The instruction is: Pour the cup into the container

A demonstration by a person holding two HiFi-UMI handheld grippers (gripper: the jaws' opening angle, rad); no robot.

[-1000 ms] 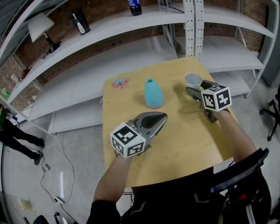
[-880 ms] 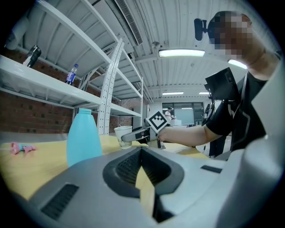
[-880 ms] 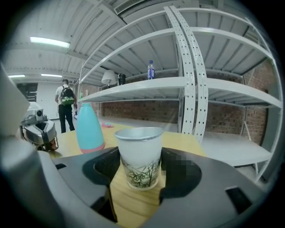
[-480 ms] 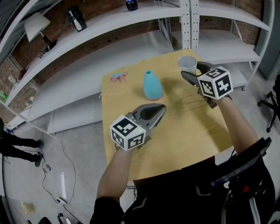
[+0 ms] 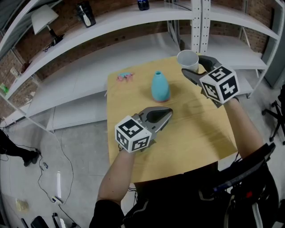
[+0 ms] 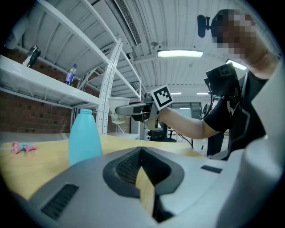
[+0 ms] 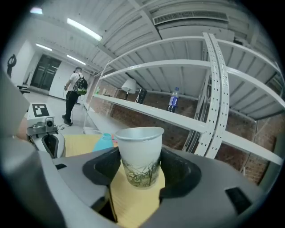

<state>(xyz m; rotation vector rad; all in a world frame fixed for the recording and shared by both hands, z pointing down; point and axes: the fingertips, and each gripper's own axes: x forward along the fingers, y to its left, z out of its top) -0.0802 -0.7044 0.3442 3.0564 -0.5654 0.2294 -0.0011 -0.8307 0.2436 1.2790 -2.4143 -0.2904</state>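
The container (image 5: 160,87) stands on the table (image 5: 196,129), in its far half. Left of the container and a little behind it, a small toy (image 5: 125,76) lies on the table. In front of the container, the left gripper (image 5: 167,112) hangs over the table's middle, pointing toward it. Right of the container and slightly behind it, the cup (image 5: 187,60) sits upright between the jaws of the right gripper (image 5: 194,67), raised off the table. Behind the container, beyond the table's far edge, runs a shelf rack (image 5: 111,26) with a bottle (image 5: 143,4) on an upper shelf.
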